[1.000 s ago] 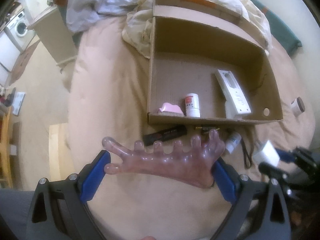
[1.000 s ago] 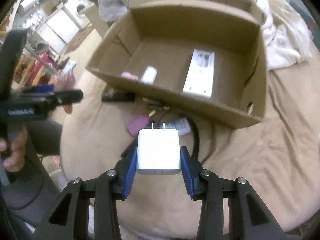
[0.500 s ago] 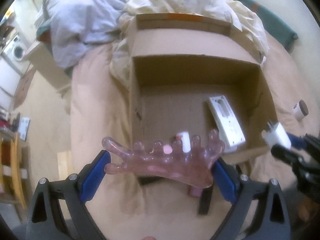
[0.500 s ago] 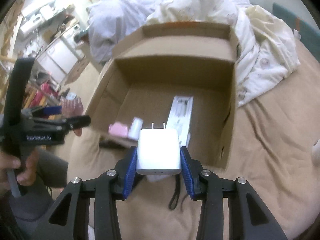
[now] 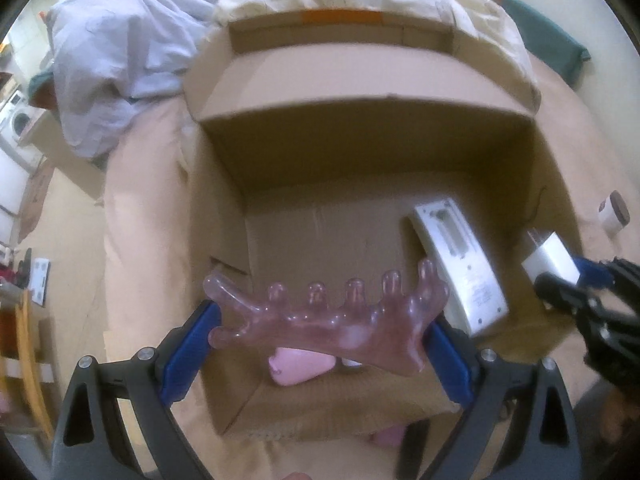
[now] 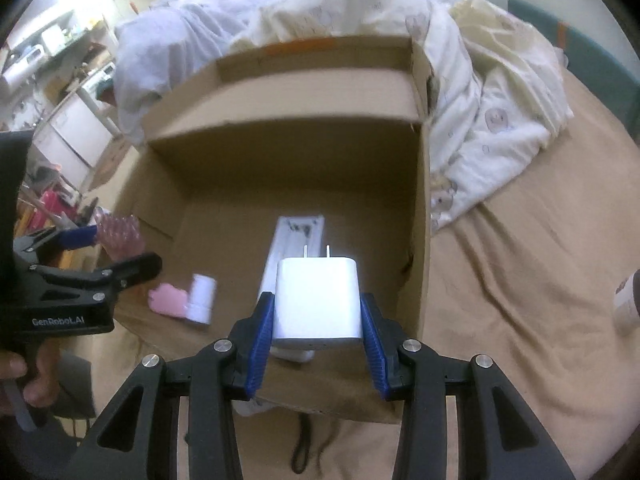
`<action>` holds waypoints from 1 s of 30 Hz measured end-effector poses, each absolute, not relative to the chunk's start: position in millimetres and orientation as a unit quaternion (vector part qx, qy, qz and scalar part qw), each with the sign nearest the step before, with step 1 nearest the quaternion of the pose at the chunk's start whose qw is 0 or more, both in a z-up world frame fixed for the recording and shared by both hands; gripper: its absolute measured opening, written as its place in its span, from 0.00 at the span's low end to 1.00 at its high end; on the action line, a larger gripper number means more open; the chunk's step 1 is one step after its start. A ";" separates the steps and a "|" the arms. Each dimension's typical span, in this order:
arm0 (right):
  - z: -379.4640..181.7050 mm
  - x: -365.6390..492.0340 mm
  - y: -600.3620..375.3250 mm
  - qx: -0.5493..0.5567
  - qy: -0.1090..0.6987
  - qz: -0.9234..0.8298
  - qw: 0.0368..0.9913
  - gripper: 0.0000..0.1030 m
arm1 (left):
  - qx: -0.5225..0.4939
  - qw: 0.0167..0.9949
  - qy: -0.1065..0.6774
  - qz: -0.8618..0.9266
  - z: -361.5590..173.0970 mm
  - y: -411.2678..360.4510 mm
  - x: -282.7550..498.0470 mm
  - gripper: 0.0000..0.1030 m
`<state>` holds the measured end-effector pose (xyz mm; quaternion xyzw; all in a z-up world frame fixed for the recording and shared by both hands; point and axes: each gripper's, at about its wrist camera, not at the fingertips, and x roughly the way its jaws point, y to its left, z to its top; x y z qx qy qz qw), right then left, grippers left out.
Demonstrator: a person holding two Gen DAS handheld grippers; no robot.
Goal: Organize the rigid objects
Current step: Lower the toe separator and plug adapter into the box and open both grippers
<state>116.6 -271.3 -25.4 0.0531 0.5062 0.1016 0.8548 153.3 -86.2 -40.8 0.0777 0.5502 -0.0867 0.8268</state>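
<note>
Hanging over the near part of the cardboard box [image 5: 360, 148], the pink massager [image 5: 320, 320] was clamped by its two ends between the blue pads of the left gripper [image 5: 320, 344]. It looked stiff, light and smooth, so I judged the knobby ends the safest place to hold. The white charger [image 6: 318, 300], also rigid and light, was pinched by its flat sides in the right gripper [image 6: 318, 320], above a white remote [image 6: 298, 236] lying inside the box on the bed [image 6: 540, 280].
</note>
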 end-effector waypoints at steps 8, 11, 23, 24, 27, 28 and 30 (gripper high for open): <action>-41.7 124.3 -266.4 0.034 0.526 0.087 0.845 0.43 | 0.092 0.833 0.539 -0.085 -42.0 -90.7 153.7 0.93; -43.6 124.6 -261.2 0.026 0.529 0.088 0.843 0.43 | 0.101 0.834 0.536 -0.085 -43.3 -92.8 154.1 0.93; -46.1 128.5 -259.1 0.027 0.530 0.096 0.842 0.43 | 0.116 0.825 0.545 -0.088 -56.7 -101.7 156.0 0.93; -46.4 128.7 -259.2 0.028 0.530 0.097 0.842 0.43 | 0.116 0.825 0.546 -0.088 -57.3 -101.7 156.3 0.93; -46.7 128.5 -260.0 0.032 0.531 0.097 0.841 0.43 | 0.108 0.823 0.551 -0.093 -58.9 -100.2 157.6 0.93; -46.8 128.7 -260.1 0.033 0.531 0.098 0.841 0.43 | 0.099 0.822 0.552 -0.098 -58.9 -99.0 157.9 0.93; -46.8 128.8 -260.7 0.037 0.530 0.099 0.841 0.43 | 0.087 0.821 0.555 -0.101 -58.9 -95.9 159.0 0.93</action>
